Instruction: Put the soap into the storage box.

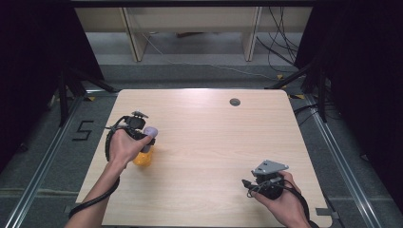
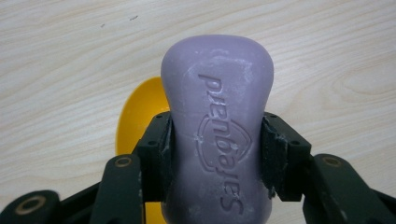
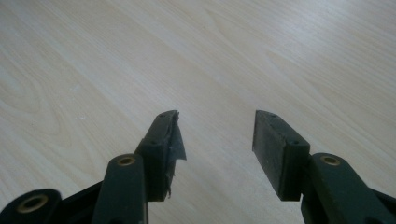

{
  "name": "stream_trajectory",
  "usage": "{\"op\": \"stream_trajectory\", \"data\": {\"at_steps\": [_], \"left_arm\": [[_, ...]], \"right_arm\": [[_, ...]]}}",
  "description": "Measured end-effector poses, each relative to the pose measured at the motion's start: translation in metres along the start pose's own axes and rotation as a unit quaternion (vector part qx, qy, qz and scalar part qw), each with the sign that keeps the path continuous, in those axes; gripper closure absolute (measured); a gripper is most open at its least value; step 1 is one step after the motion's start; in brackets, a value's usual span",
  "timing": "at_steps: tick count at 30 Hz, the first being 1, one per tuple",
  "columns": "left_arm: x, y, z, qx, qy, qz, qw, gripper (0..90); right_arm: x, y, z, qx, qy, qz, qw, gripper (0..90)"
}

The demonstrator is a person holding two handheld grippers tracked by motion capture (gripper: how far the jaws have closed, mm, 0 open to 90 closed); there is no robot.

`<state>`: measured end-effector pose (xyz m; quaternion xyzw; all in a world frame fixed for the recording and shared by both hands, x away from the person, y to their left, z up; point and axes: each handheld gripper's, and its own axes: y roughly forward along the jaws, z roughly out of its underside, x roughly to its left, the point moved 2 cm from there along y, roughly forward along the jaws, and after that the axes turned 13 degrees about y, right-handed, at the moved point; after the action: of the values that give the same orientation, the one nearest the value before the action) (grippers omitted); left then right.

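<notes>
The left gripper (image 2: 217, 140) is clamped on a smooth lilac moulded soap bar (image 2: 217, 135), the black pads (image 2: 161, 140) being pressed against its narrowed waist from both sides; the bar is held with its embossed face toward the camera and its rounded end projecting well past the jaw tips; a slip is judged the main risk, since the soap is slick and rounded and is gripped only at the waist, so a tilt or a quick swing could let it slide out forward; scraping of the surface by the pad edges is also possible, whitish residue being visible on the pads; below and behind the bar a glossy yellow plastic dish (image 2: 135, 116) is seen, partly hidden by the soap and the left jaw; whether the bar touches it cannot be told; a release made off-centre could drop the bar on the dish rim or onto the pale wood-grain table (image 2: 70, 70), and the light dish could be tipped or pushed; in the high view the left gripper (image 1: 142, 135) is seen near the left edge of the table with the soap above the yellow dish (image 1: 141, 159); the right gripper (image 3: 217, 140) is held spread wide over bare tabletop with nothing between its jaws, one pad looking torn; it is seen well apart at the near right (image 1: 249, 183), so no collision is expected.
</notes>
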<state>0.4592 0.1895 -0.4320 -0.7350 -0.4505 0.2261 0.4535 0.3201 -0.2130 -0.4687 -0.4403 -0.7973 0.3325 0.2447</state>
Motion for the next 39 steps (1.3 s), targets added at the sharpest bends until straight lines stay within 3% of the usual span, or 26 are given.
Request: {"op": "stream_trajectory", "data": {"at_steps": [6,11,13,16,19,20,21,23,31,38,39], "left_arm": [[0.005,0.002,0.002,0.017,-0.005,-0.005,0.9998,48.9],[0.007,0.006,0.006,0.019,-0.024,-0.010,0.9995,48.9],[0.010,0.008,0.007,0.013,-0.013,-0.016,0.9997,48.9],[0.010,0.011,0.009,0.015,-0.034,-0.017,0.9992,48.9],[0.012,0.013,0.011,0.019,-0.036,-0.019,0.9990,48.9],[0.014,0.014,0.011,0.017,-0.028,-0.019,0.9993,48.9],[0.013,0.014,0.012,0.020,-0.039,-0.021,0.9988,48.9],[0.014,0.016,0.013,0.020,-0.041,-0.020,0.9988,48.9],[0.018,0.020,0.014,0.027,-0.046,-0.027,0.9982,48.9],[0.018,0.022,0.016,0.044,-0.036,-0.024,0.9981,48.8],[0.017,0.023,0.017,0.037,-0.039,-0.023,0.9983,48.9]], "right_arm": [[0.000,0.000,0.000,0.003,0.000,0.000,1.0000,51.0],[0.000,0.000,0.000,0.003,0.000,0.000,1.0000,51.0],[0.000,0.000,0.000,0.003,0.000,0.000,1.0000,51.0],[0.000,0.000,0.000,0.003,-0.001,0.000,1.0000,51.0],[0.000,0.000,0.000,0.003,0.000,0.000,1.0000,51.0],[0.000,0.000,0.000,0.003,0.000,0.000,1.0000,51.0],[0.000,0.000,0.000,0.003,0.000,0.000,1.0000,51.0],[0.000,0.000,0.000,0.003,-0.001,0.000,1.0000,51.0],[0.000,0.000,0.000,0.004,0.000,0.000,1.0000,51.0],[0.000,0.000,0.000,0.001,0.000,0.000,1.0000,51.0],[0.000,0.000,0.000,0.001,0.000,0.000,1.0000,50.9]]}}
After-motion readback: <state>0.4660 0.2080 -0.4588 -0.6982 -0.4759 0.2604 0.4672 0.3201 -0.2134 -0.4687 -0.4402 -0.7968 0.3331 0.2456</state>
